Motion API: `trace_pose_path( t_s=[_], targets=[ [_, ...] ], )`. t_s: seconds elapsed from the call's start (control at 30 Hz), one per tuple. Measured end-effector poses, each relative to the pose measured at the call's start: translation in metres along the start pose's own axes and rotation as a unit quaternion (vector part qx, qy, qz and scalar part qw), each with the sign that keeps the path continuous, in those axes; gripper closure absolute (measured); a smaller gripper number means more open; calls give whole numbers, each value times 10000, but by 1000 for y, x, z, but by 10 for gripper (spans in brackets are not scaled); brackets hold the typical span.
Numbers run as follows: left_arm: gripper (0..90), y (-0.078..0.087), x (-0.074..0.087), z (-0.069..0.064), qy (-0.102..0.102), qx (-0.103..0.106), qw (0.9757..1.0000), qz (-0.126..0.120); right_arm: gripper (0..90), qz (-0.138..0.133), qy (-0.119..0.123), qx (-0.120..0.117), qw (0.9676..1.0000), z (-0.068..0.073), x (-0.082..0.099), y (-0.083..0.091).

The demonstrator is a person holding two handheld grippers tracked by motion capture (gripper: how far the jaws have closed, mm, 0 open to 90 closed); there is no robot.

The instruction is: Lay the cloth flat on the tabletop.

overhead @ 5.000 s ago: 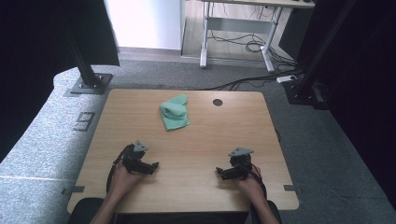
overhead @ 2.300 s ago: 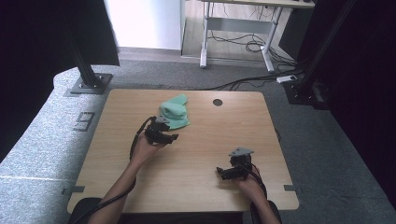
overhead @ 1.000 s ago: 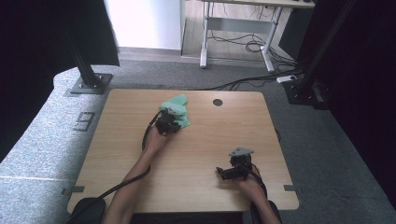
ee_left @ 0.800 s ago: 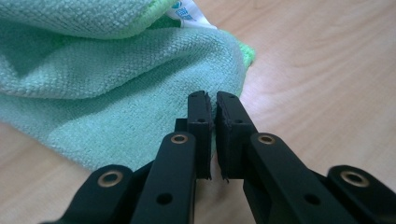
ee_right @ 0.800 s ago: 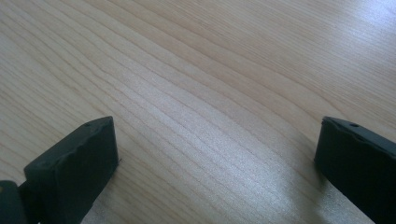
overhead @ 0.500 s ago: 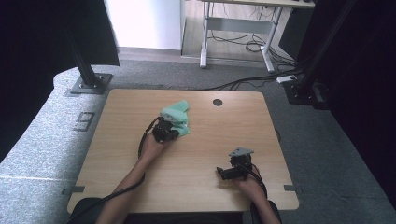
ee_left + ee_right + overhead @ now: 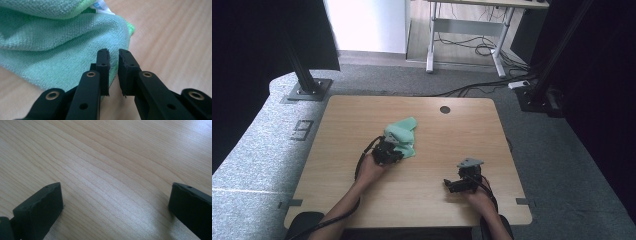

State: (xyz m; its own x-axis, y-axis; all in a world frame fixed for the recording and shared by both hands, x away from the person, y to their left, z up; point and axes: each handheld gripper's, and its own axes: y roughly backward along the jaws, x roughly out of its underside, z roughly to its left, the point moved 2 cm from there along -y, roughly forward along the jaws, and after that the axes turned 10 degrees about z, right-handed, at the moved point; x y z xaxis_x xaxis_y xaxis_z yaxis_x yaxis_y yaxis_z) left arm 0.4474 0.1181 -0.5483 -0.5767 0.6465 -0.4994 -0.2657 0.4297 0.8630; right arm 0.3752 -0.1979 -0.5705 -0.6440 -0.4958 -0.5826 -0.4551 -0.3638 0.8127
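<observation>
The wooden worktop [image 7: 362, 125] carries a crumpled green cloth [image 7: 404, 135] left of centre. The left gripper [image 7: 113, 62] pinches the cloth's near edge in narrow jaws, apparently to drag it nearer. The right gripper [image 7: 115, 202] rests wide on bare wood at near right, seemingly waiting.

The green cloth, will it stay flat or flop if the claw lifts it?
The green cloth would likely flop and hang: it already lies in soft rumpled folds. It's probably light, being thin. Its fuzzy weave should grip the left claw rather than slip.
</observation>
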Motion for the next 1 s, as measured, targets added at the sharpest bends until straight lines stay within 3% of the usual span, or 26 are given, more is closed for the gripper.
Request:
trace_pose_path(
  t_s=[0.17,0.27,0.4,0.5,0.6,0.67,0.8,1.0],
  targets=[
    [799,7,14,-9,-45,77,10000,22,0,1,2,1,10000,0,0,0],
    [768,12,15,-12,-55,84,9999,-47,0,1,4,2,10000,0,0,0],
    [681,18,0,-19,-45,86,9993,-357,0,1,3,2,10000,0,0,0],
    [637,15,-12,-24,-170,9,9993,-332,0,0,4,2,10000,0,0,0],
    [608,4,-19,-26,-256,-216,9993,-151,0,2,3,1,10000,0,0,0],
    [637,-3,-20,-24,-261,-324,9991,19,0,1,1,1,10000,0,0,0],
    [858,-5,-20,-22,-130,-284,9995,-15,0,2,1,-1,10000,0,0,0],
    [880,21,-26,-21,-101,-289,9987,-408,0,0,-2,3,10000,0,0,0]
  ],
)
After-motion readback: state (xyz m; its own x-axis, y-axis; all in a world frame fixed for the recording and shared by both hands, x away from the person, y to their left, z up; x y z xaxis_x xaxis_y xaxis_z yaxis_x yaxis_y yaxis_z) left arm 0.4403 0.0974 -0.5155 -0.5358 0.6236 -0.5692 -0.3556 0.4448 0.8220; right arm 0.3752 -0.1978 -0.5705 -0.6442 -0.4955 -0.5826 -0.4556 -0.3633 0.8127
